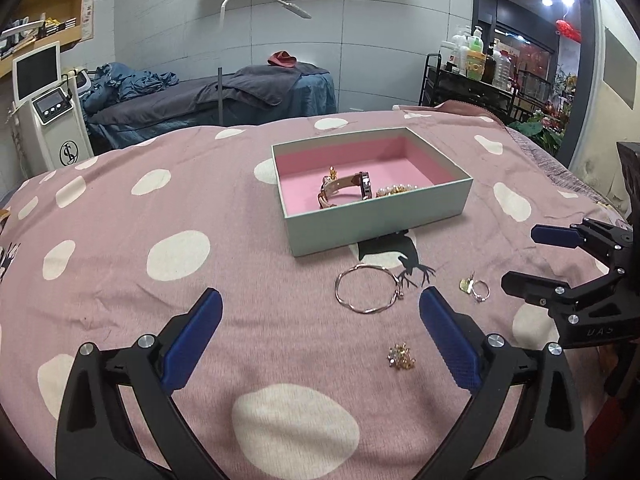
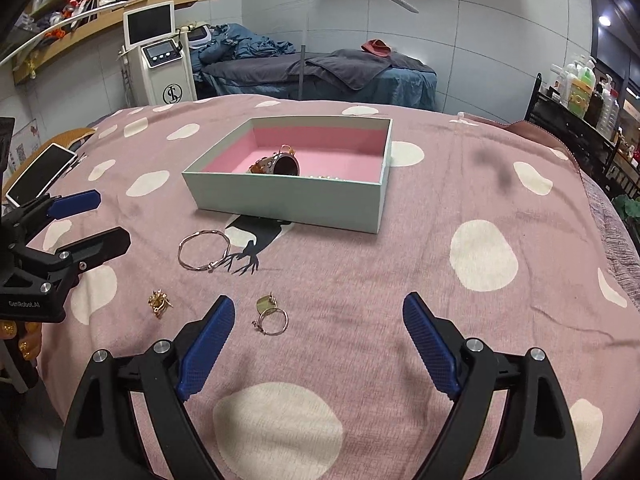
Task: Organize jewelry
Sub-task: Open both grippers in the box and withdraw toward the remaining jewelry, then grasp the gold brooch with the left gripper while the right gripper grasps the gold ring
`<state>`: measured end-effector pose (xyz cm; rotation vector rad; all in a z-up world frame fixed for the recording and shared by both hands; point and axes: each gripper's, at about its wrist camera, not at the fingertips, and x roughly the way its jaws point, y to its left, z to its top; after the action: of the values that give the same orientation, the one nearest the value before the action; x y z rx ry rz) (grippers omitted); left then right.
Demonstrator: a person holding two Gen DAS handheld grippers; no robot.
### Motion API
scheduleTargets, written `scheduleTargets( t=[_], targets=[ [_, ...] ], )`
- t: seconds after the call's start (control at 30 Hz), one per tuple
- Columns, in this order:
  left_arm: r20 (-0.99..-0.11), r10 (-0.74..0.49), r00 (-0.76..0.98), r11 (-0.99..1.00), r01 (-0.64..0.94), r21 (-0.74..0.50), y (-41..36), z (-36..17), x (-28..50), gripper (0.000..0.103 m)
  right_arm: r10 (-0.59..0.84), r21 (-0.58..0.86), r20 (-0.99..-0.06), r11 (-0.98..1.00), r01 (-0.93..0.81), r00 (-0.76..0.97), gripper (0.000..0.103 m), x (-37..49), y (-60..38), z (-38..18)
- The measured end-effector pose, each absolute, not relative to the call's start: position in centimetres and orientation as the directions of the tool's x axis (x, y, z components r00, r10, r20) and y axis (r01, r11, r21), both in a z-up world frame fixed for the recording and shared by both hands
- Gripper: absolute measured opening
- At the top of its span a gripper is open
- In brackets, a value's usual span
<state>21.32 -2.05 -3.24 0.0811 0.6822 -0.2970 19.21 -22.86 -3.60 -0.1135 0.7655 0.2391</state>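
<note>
A pale green box (image 1: 384, 216) (image 2: 288, 200) with a pink lining sits on the pink spotted cloth. Inside lie a watch (image 1: 344, 188) (image 2: 280, 165) and a pearl piece (image 1: 394, 191). In front of the box lie a thin bangle (image 1: 366, 289) (image 2: 204, 255), a ring with a gold charm (image 1: 476, 289) (image 2: 271, 314) and a small gold cluster (image 1: 401, 356) (image 2: 159, 302). My left gripper (image 1: 320, 300) (image 2: 108, 220) is open and empty, just short of the bangle. My right gripper (image 2: 318, 308) (image 1: 516, 256) is open and empty, with the ring just inside its left finger.
A phone (image 2: 40, 174) lies at the cloth's left edge. Behind stand a treatment bed (image 1: 224, 96), a white machine (image 1: 48, 112) and a cart of bottles (image 1: 476, 68). The cloth (image 1: 160, 208) slopes off on all sides.
</note>
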Motion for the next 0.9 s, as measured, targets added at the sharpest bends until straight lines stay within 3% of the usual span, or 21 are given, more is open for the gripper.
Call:
scheduleTargets(
  t=[0.37,0.67,0.73,0.9],
  targets=[
    [-0.659,-0.278,0.7,0.943,0.331,-0.046,-2.9,-5.6,18.9,0.096,0.177,-0.02,-0.705,0.963,-0.269,0.686,0.084,17.7,-22.7,-4.7],
    [-0.692,-0.322,0.646,0.912,0.408,-0.044,-5.3,-6.7,19.3,0.062,0.187,-0.027,-0.723,0.954,-0.297,0.665,0.078,17.5,-22.2,-5.1],
    [-0.706,-0.326,0.628,0.907,0.418,-0.047,-5.8,-7.1,19.6,0.05,0.192,-0.023,-0.728,0.953,-0.303,0.658,0.075,17.6,-22.2,-5.2],
    [-0.713,-0.322,0.623,0.907,0.418,-0.044,-6.3,-7.5,20.1,0.038,0.199,-0.017,-0.751,0.948,-0.319,0.63,0.07,18.2,-22.1,-5.6]
  ],
)
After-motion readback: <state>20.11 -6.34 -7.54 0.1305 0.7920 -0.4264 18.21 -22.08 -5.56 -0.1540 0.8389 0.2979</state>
